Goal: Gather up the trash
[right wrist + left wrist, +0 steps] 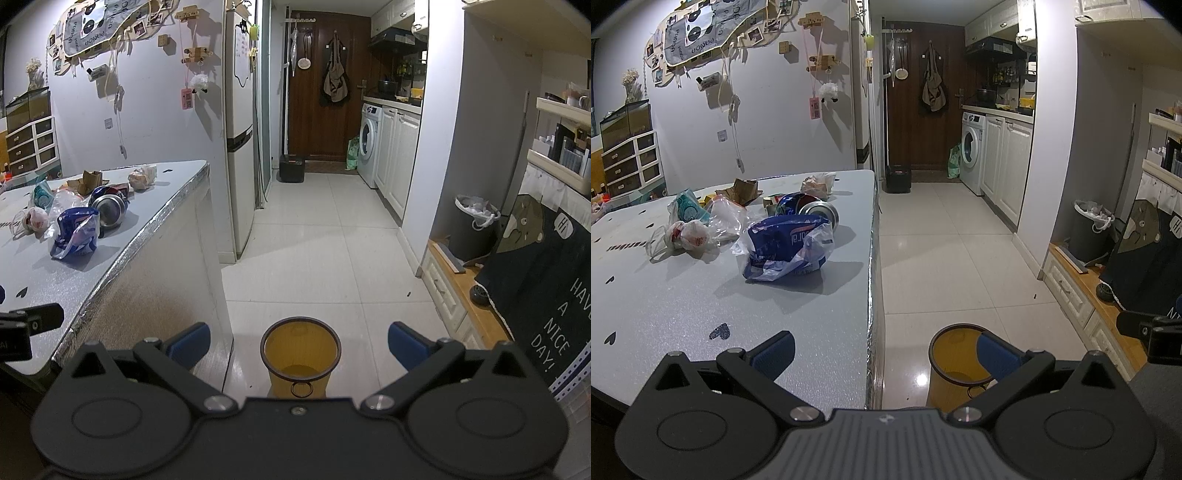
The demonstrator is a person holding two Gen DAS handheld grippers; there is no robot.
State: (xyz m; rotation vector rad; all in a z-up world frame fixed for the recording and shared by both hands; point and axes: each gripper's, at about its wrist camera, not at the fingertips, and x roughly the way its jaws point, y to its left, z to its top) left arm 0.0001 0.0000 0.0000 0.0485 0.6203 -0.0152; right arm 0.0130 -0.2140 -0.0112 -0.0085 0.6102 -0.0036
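— Left wrist view: your left tongs (884, 352) and right tongs (299, 345) are hanging released, gripping nothing; trash is sitting on the table (738, 295).

— You're probably risking the blue bag (786, 247) sliding, missing the yellow bin (300, 354).

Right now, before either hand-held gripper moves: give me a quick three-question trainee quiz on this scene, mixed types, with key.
1. True or false: the left hand-held gripper already holds a piece of trash.
2. Multiple choice: where does the yellow bin stand?
A. on the table
B. on the floor beside the table
C. inside the washing machine
3. Fill in: the piece of trash nearest the left hand-held gripper is the crumpled ____ plastic bag.

Key:
1. False: both it and the right hand-held gripper are open and empty.
2. B: it stands on the tiled floor, next to the table.
3. Blue: it lies in front of the crushed can.
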